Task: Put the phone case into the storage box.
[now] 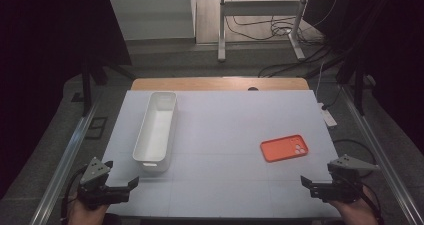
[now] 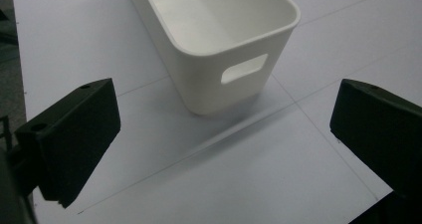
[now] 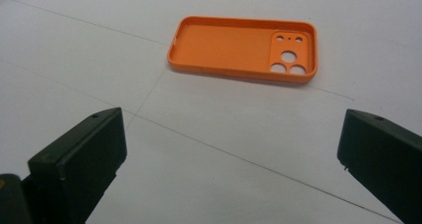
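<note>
An orange phone case (image 1: 284, 148) lies flat on the white table, inner side up, at the right; it also shows ahead of the jaws in the right gripper view (image 3: 244, 48). A long white bin (image 1: 156, 130) stands empty at the left, its near end with a handle slot (image 2: 244, 68) close in the left gripper view. My left gripper (image 1: 134, 183) rests at the table's near left corner, open, just short of the bin. My right gripper (image 1: 303, 181) sits at the near right, open, a little short of the case. Nothing is between either pair of jaws.
The white table surface (image 1: 225, 130) ends in a wooden strip (image 1: 220, 83) at the far side. Metal rails (image 1: 65, 160) run along both sides. Behind stand a desk frame (image 1: 260, 15) and cables on the floor.
</note>
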Tool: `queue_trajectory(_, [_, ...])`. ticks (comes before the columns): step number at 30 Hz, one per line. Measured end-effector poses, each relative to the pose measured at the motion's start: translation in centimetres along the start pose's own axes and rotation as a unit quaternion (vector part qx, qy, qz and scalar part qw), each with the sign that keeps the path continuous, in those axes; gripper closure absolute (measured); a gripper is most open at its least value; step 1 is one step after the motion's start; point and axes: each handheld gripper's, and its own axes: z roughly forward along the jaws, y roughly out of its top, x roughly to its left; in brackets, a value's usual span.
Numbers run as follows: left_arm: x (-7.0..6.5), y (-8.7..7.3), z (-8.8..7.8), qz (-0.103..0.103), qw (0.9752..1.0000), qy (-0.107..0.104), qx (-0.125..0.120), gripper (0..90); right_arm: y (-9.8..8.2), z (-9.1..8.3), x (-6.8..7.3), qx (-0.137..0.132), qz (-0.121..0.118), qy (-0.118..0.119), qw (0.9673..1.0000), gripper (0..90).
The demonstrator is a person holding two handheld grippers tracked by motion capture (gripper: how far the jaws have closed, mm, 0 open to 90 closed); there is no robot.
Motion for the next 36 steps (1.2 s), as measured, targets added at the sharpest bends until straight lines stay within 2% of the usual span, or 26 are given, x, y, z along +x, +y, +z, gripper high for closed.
queue_trajectory(5, [0.0,0.0,0.0,0.003,1.0,-0.001,0.001,0.3,0.1,0.2,0.1,0.009,-0.006,0.002,0.9999,0.0])
queue_trajectory(12, [-0.1,-0.1,-0.1,0.011,0.9999,-0.005,0.003,0.5,0.2,0.4,-0.1,0.01,0.003,0.009,0.9999,0.0])
queue_trajectory(36, [0.1,-0.2,-0.1,0.007,0.9997,-0.023,0.005,1.4,0.7,1.2,-0.1,0.028,-0.005,0.011,0.9995,0.0])
